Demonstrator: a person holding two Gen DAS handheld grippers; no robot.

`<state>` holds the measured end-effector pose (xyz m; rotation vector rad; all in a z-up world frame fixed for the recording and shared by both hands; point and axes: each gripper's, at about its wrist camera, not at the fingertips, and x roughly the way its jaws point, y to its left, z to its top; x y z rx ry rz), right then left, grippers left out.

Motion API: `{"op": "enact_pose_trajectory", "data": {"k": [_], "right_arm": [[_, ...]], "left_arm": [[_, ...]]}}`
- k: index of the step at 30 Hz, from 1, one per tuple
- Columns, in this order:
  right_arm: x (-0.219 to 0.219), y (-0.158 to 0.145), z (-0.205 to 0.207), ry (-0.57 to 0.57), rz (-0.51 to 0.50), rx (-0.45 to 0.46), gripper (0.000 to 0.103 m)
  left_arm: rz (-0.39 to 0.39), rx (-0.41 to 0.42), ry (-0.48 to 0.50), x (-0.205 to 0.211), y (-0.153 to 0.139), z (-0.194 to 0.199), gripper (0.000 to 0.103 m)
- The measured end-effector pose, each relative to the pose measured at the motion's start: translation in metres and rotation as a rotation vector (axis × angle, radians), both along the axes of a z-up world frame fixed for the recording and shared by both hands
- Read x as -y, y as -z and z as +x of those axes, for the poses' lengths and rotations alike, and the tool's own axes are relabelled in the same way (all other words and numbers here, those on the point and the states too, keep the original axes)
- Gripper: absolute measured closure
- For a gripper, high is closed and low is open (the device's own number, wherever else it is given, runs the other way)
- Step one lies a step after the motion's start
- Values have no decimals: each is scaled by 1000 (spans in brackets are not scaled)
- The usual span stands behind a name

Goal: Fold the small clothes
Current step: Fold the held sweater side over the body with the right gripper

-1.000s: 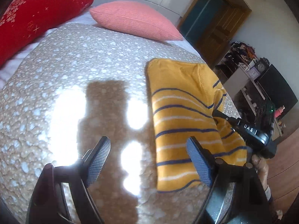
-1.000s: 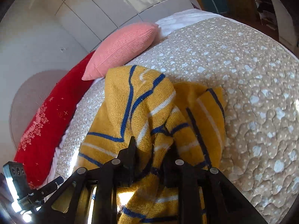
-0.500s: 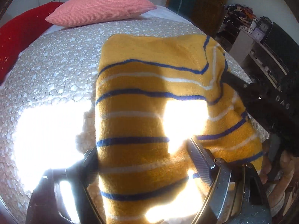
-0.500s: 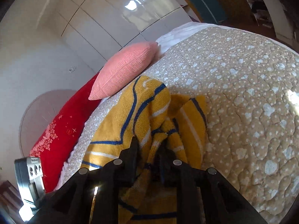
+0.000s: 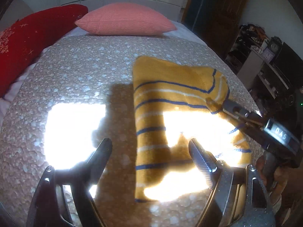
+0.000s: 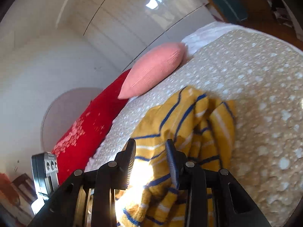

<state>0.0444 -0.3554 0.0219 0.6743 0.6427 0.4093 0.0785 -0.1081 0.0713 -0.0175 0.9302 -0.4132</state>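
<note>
A yellow sweater (image 5: pixel 170 98) with blue and white stripes lies folded on the bed, its right side bunched in the right wrist view (image 6: pixel 189 117). My left gripper (image 5: pixel 150 149) hovers open above the sweater's near left edge, nothing between its fingers. My right gripper (image 6: pixel 151 151) is at the sweater's right side, and its jaws are opening. The cloth shows through the gap below them, no longer pinched. In the left wrist view the right gripper (image 5: pixel 227 106) points at the folded collar corner, with a hand (image 5: pixel 272 174) behind it.
The beige spotted bedspread (image 5: pixel 75 75) has bright sun patches. A pink pillow (image 5: pixel 125 20) and a red pillow (image 5: pixel 28 37) lie at the head. The bed's right edge drops to cluttered shelves (image 5: pixel 265 66) and a dark door (image 5: pixel 217 9).
My right gripper's jaws have parted and let go of the bunched cloth they pinched. My left gripper swung over the sweater and drew back toward its left edge, still open.
</note>
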Motion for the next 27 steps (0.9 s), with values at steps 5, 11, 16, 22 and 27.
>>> {"op": "enact_pose_trajectory", "data": {"k": [5, 11, 16, 22, 27], "right_arm": [[14, 15, 5, 132, -154, -85, 94], [34, -6, 6, 272, -177, -2, 79], [34, 12, 65, 123, -99, -82, 79], [52, 8, 49, 372, -194, -106, 81], [53, -11, 15, 371, -156, -61, 80]], "left_arm": [[48, 7, -71, -25, 4, 14, 21], [20, -8, -45, -9, 26, 21, 21], [30, -35, -19, 1, 37, 17, 21], [-43, 3, 16, 0, 2, 6, 22], [-18, 53, 102, 37, -14, -16, 22]]}}
